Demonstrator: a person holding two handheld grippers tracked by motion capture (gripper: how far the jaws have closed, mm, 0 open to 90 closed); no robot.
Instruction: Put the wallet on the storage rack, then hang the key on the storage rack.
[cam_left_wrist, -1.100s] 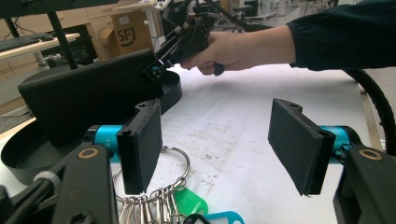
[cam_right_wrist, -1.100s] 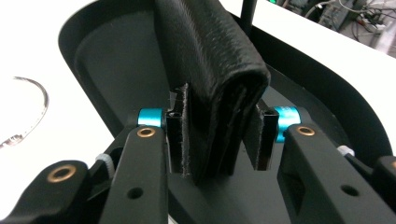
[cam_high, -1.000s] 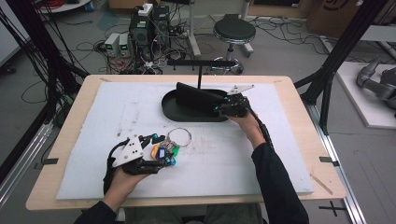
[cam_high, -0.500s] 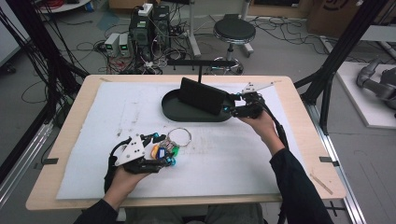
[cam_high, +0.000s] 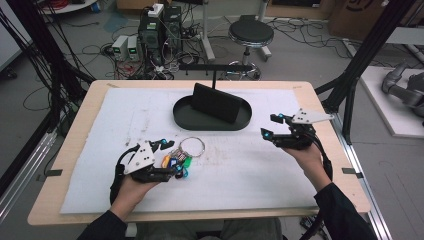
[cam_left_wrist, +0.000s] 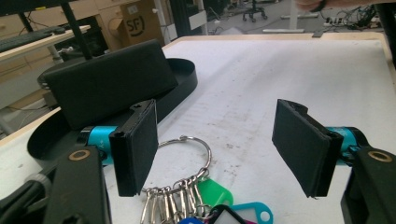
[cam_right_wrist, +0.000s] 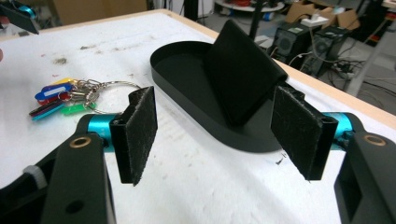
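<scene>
Item: key bunch (cam_high: 179, 159) on the worktop (cam_high: 240, 165), near the black tray (cam_high: 185, 117) holding the upright wallet (cam_high: 216, 102).
Step, as we judge: wallet placed; keys next.
Left gripper (cam_high: 170, 159): jaws opening, apart over the keys, gripping nothing.
Right gripper (cam_high: 268, 127): apart, empty.
Next: we close on the ring.

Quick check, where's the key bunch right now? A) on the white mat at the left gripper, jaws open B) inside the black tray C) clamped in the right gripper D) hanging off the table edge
A: the key bunch lies flat on the white mat by the left gripper, whose pads stand apart, clear of the ring; the black tray holds only the upright black wallet.
</scene>
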